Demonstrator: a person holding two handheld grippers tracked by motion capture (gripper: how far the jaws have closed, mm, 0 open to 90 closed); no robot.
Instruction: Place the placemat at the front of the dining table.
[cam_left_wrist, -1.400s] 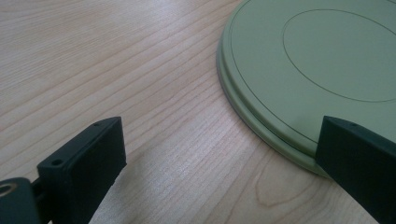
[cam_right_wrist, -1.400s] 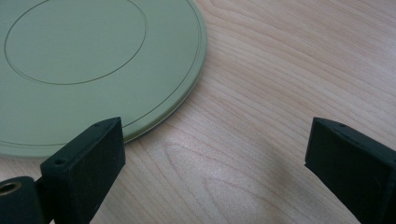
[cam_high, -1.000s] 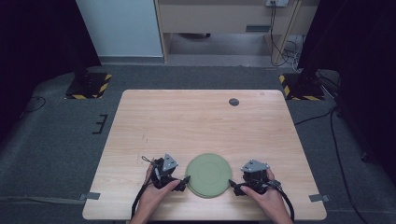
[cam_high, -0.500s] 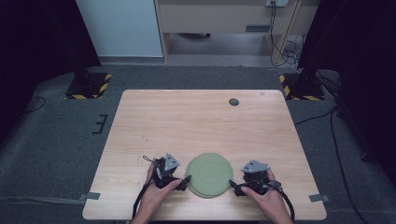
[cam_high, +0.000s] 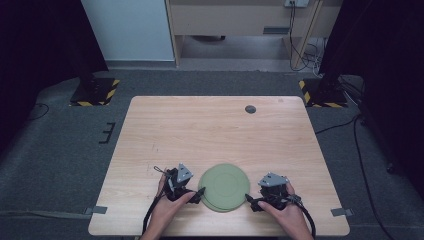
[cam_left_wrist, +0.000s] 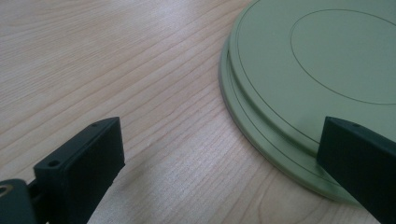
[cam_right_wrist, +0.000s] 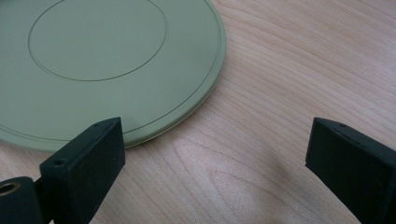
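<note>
Plates (cam_high: 224, 186), green and round, are sitting in the lower centre of the high view, on the near part of the wooden table (cam_high: 215, 130). In the left gripper view two rims are showing one upon the other, so a stack is lying there, with the upper plate (cam_left_wrist: 322, 60) offset slightly from the lower plate (cam_left_wrist: 243, 116) beneath it. The stack is filling the upper right of that view and the upper left of the right gripper view.

To the left of the stack in the high view, the left gripper (cam_high: 200, 192) is lying low over the table in the person's left hand (cam_high: 167, 207), its jaws spread wide and grasping nothing. In its own view one jaw is standing over bare wood at lower left, while the other is overlapping the stack's edge at lower right.

At lower right of the high view, the right gripper (cam_high: 248, 199) is being held by the right hand (cam_high: 285, 212), likewise released and gaping. In its own view the left jaw is overlapping the plates' rim at lower left, and the right jaw is over bare wood.

A small dark round mark (cam_high: 250, 109) is sitting near the table's far edge, well apart from the stack.
</note>
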